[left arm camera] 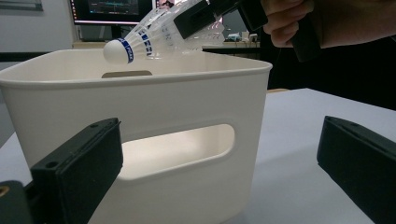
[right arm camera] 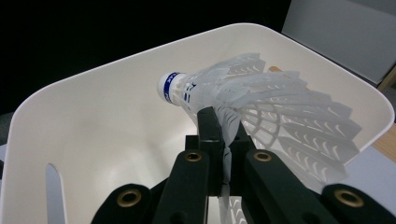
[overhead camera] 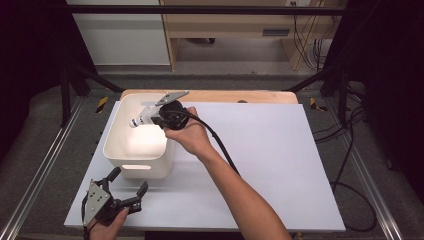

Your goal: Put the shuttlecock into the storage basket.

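Left claw (overhead camera: 131,191) low at the near-left corner of the bench (overhead camera: 280,165), jaws spread wide, nothing between them, aimed at the near wall of the white bin (overhead camera: 116,150). Idle, apart from the bin.

Shuttlecock (overhead camera: 145,118) held over the open bin, above the rim, toward its far right side. Not yet inside.

Right claw (overhead camera: 161,116) nearly closed, pinching the feather skirt edge-on; jaws squeezing the thin plastic vanes, not the cork.

Risks:
- Grip on flexible skirt only, so could slip or twist out early; cause: thin vanes bending under the pinch.
- Release this close to the right rim could bounce it off the edge onto the bench.
- Skirt may be getting crushed; hard to judge from the right claw's camera.

Orientation: long axis close to level, slightly nose-down. Cork nose with blue band (right arm camera: 171,87) points left across the bin in the high view, away from the right claw; skirt flares back toward the hand (overhead camera: 187,135).
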Available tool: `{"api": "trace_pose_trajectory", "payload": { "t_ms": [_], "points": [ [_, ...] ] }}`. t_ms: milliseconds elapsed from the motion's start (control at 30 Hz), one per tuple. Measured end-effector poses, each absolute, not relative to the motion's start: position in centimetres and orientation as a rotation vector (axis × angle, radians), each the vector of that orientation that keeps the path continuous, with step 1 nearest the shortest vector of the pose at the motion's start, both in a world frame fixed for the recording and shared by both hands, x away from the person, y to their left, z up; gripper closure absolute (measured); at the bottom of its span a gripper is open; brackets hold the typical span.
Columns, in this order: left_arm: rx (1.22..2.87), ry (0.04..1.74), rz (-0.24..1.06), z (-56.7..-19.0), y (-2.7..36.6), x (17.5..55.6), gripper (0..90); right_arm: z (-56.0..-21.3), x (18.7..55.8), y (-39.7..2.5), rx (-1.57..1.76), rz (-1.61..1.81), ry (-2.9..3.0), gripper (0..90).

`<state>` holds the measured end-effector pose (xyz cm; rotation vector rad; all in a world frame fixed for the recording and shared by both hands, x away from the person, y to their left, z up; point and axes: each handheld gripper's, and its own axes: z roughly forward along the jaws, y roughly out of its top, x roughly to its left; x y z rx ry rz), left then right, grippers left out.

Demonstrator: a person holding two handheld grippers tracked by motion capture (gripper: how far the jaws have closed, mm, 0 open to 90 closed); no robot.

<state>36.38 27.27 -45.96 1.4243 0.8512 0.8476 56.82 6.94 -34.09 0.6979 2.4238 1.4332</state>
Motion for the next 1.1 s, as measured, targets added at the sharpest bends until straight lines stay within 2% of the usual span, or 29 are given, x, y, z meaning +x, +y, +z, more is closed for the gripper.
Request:
{"api": "trace_pose_trajectory", "payload": {
  "t_ms": [1100],
  "points": [
    [1.428, 0.849, 0.85, -46.0, 27.3, 36.4, 0.5, -35.3, 56.9, 7.8, 0.692, 1.413, 2.464, 89.6]
  ]
}}
